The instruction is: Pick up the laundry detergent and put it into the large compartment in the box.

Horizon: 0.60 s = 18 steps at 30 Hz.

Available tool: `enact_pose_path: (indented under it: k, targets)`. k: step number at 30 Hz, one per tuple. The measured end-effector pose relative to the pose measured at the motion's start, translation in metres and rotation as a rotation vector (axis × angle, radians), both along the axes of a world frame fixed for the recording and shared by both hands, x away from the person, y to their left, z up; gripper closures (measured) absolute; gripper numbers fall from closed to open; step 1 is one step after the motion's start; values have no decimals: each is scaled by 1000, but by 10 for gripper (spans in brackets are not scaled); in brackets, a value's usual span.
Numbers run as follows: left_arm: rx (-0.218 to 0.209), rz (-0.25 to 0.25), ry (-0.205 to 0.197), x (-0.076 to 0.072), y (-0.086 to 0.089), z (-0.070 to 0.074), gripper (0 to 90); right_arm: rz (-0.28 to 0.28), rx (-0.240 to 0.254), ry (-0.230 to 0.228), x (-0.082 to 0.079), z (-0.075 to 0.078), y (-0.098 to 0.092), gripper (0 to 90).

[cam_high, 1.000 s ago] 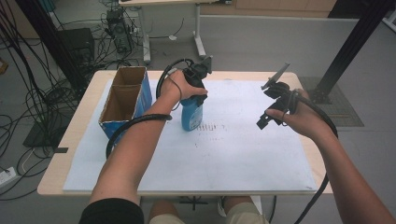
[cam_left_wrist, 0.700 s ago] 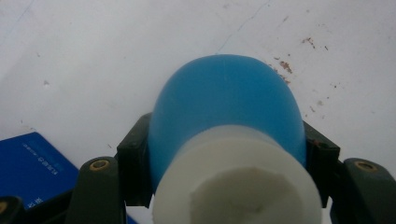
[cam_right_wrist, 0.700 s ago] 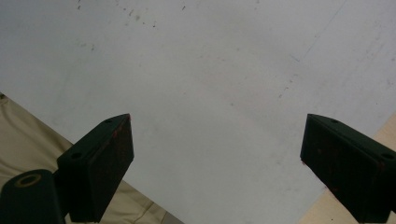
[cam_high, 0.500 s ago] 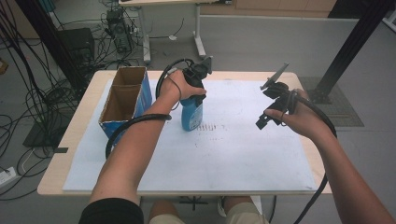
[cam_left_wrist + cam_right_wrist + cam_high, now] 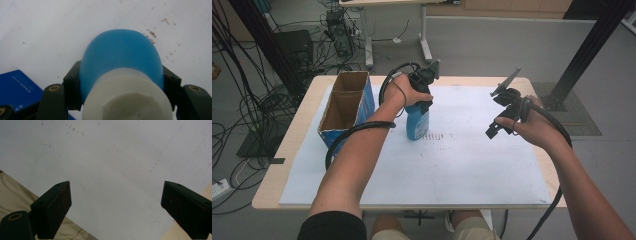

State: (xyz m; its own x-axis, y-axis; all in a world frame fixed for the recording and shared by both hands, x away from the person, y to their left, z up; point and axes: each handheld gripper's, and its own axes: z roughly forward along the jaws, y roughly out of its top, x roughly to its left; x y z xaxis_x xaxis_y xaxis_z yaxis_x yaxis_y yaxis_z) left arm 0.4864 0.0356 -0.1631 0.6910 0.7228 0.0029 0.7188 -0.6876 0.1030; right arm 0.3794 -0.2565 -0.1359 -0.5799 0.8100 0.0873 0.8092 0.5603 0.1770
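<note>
A blue bottle [image 5: 417, 125] with a white cap [image 5: 127, 95] stands upright on the white mat [image 5: 452, 165], left of centre. My left gripper [image 5: 421, 102] comes down on it from above and is shut on the bottle's upper part. In the left gripper view the black pads [image 5: 72, 83] press on both sides of the blue body [image 5: 120, 55], just below the cap. My right gripper [image 5: 492, 131] hovers over the right side of the mat. It is open, with only bare mat [image 5: 112, 165] between its fingers [image 5: 57, 207].
An open cardboard box [image 5: 367, 102] with blue sides and two compartments stands at the mat's left edge, close to the bottle. Its blue side [image 5: 17, 87] also shows beside the left jaw. Cables trail from both grippers. The wooden table's edge [image 5: 287, 165] borders the mat.
</note>
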Motion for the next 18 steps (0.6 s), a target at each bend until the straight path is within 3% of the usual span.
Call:
enact_pose_path:
  k: [18]
  targets:
    - [7, -4, 9, 3, -2, 1, 375, 2, -1, 2, 1, -1, 0, 96]
